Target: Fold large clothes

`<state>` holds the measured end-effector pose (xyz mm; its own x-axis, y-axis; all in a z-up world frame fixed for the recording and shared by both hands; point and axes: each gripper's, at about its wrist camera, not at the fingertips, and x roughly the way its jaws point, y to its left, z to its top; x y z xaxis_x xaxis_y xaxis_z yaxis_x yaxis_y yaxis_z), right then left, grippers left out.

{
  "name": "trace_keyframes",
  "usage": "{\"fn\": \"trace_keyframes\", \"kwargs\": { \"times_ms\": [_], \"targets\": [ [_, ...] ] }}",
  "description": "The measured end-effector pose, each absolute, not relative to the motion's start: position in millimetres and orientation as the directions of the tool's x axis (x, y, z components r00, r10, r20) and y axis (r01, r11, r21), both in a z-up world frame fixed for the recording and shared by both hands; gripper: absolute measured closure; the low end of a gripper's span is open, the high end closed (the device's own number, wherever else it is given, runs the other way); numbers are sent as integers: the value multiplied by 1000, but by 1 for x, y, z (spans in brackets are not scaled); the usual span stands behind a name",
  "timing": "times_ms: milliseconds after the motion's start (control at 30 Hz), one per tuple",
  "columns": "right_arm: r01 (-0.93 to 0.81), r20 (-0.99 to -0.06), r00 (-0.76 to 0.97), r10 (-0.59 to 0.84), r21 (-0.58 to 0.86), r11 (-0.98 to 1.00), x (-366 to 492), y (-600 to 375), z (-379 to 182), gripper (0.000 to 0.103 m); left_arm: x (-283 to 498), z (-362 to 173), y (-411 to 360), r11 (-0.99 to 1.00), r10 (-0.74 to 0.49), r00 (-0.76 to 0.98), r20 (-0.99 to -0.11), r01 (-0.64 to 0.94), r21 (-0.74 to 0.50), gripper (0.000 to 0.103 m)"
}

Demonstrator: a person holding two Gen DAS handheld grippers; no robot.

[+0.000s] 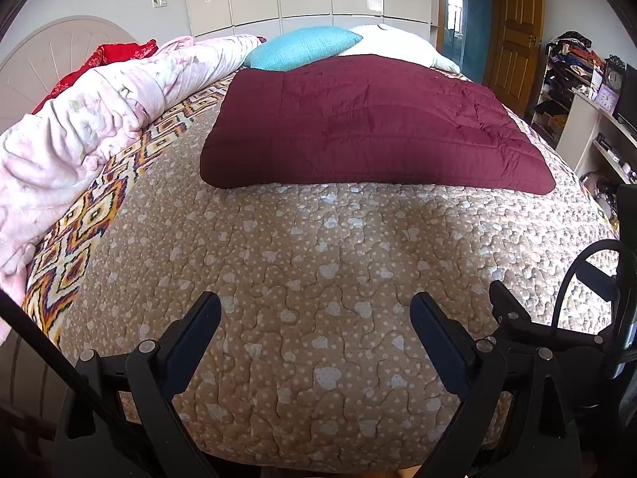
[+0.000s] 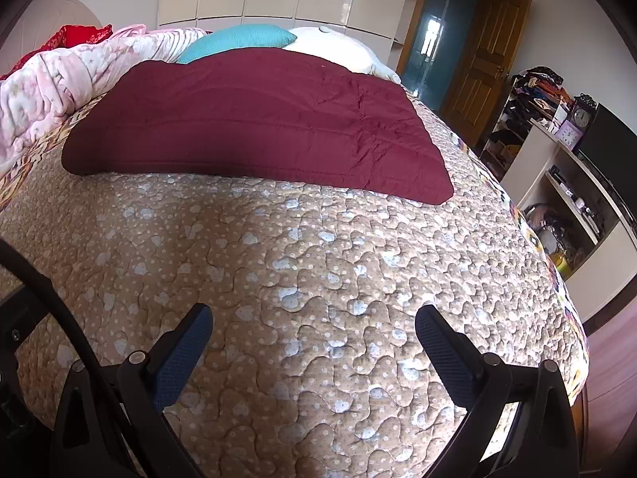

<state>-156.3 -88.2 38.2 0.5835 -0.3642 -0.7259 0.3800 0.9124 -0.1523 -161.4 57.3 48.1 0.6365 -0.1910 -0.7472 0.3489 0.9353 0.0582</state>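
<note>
Left wrist view gives us left gripper (image 1: 314, 314) jaws spread, empty, maroon quilted garment (image 1: 370, 127) lying mid-bed well beyond; right wrist view, right gripper (image 2: 313, 324) likewise wide, risk of pinching the bedspread (image 2: 318, 279) too.

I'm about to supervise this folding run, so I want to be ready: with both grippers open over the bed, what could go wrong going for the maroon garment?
1. The maroon padded garment looks thick; the open left hand-held gripper and right hand-held gripper may pinch only its top layer.
2. It lies directly on the quilted bedspread, so a low grasp could catch that too.
3. Its far edge lies next to the teal pillow, which may get dragged.
</note>
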Motion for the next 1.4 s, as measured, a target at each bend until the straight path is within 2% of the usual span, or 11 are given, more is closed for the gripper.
{"fn": "trace_keyframes", "kwargs": {
  "times_ms": [1400],
  "targets": [
    [377, -719, 599, -351, -133, 917, -159, -88, 38, 0, -157, 40, 57, 935, -186, 615, -767, 351, 55, 8]
  ]
}}
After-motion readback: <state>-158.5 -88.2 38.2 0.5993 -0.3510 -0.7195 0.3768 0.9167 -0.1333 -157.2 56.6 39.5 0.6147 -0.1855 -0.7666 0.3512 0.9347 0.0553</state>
